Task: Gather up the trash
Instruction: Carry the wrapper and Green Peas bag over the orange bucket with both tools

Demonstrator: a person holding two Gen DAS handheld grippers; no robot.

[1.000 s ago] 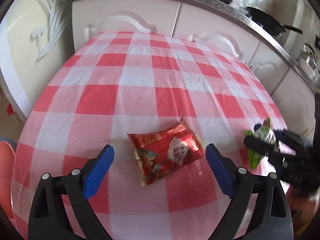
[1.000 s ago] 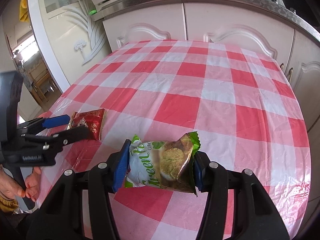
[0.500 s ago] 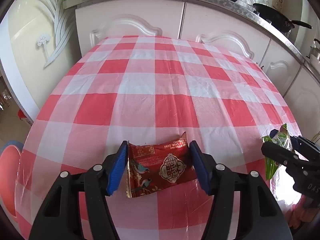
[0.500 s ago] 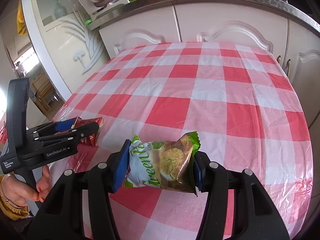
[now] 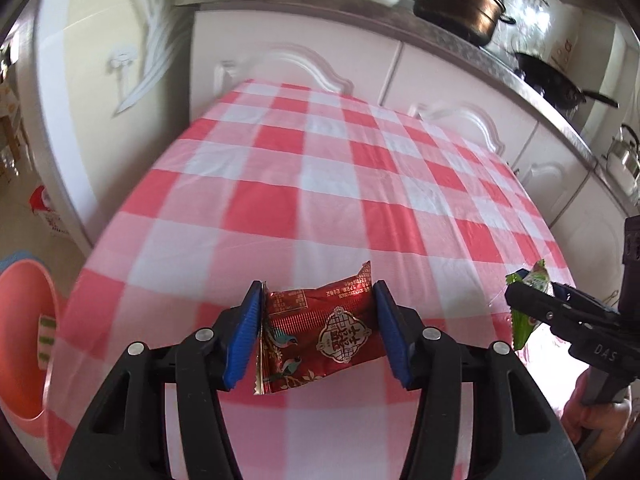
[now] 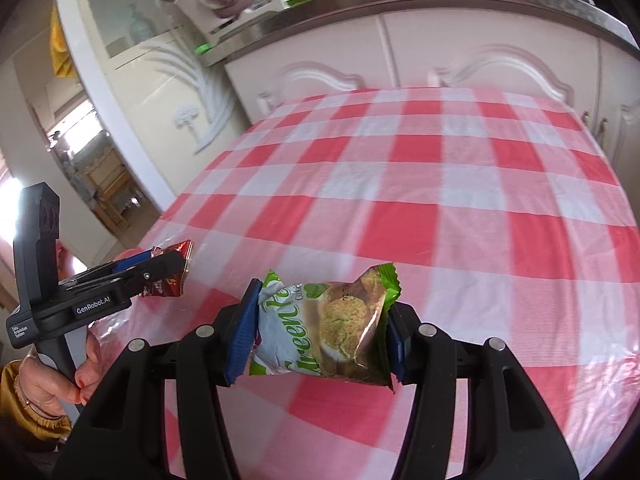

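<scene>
A red foil snack packet (image 5: 316, 340) is between the blue pads of my left gripper (image 5: 318, 316). The jaws are closing on it, both pads press its ends, and it hangs just above the checked tablecloth (image 5: 320, 184). The right wrist view shows the same packet (image 6: 182, 250) in the left gripper (image 6: 168, 270), near the table's left edge. My right gripper (image 6: 320, 334) is shut on a green cookie packet (image 6: 332, 320), held above the cloth near the front edge. In the left wrist view that right gripper (image 5: 534, 294) and the green packet (image 5: 522, 326) are at the far right.
A pink plastic basin (image 5: 20, 320) stands on the floor left of the table, with a striped wrapper (image 5: 46, 336) inside. White cabinets (image 5: 300, 60) run behind the table. A pot (image 5: 456, 4), a pan (image 5: 552, 80) and a kettle (image 5: 624, 156) stand on the counter.
My left gripper's wide-open jaws closed onto the red packet, then drew it back and lifted it slightly off the cloth. The right gripper kept its hold on the green packet.
</scene>
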